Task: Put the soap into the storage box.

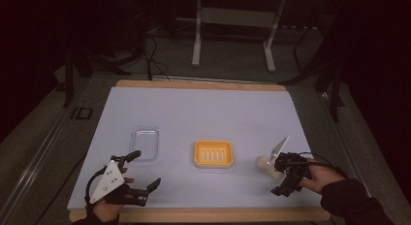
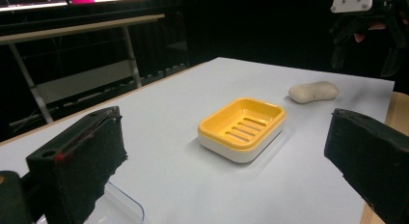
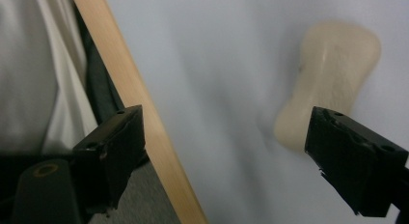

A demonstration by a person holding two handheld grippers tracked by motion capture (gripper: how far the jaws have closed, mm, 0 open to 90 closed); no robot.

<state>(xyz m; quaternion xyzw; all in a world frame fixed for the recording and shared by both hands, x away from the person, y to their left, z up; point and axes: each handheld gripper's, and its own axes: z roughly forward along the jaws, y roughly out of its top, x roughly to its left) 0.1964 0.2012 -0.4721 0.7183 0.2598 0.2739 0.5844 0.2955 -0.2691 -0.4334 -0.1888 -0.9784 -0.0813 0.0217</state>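
the soap bar [image 1: 267, 165] lies on the worktop [image 1: 203, 113] to the right of the yellow soap dish [image 1: 213, 153], apart from it, and this is the thing the coming move turns on. the right hand-held gripper [image 1: 286, 172] is much the nearer of the two: it sits just beside the bar, on the side away from the dish. in the right gripper view the soap bar [image 3: 328, 79] lies ahead and toward the right-hand jaw, its long axis running roughly along the line of the jaws and not across the gap; its near end appears to reach that jaw, though contact cannot be told for sure. the right hand-held gripper [image 3: 222, 151] is spread wide and holds nothing.

the left hand-held gripper [image 1: 140, 171] hangs left of the dish, next to a clear plastic lid [image 1: 145, 142], its jaws also wide apart and empty. from its own view the soap dish [image 2: 242, 128] stands ahead with the soap bar [image 2: 313, 91] beyond.
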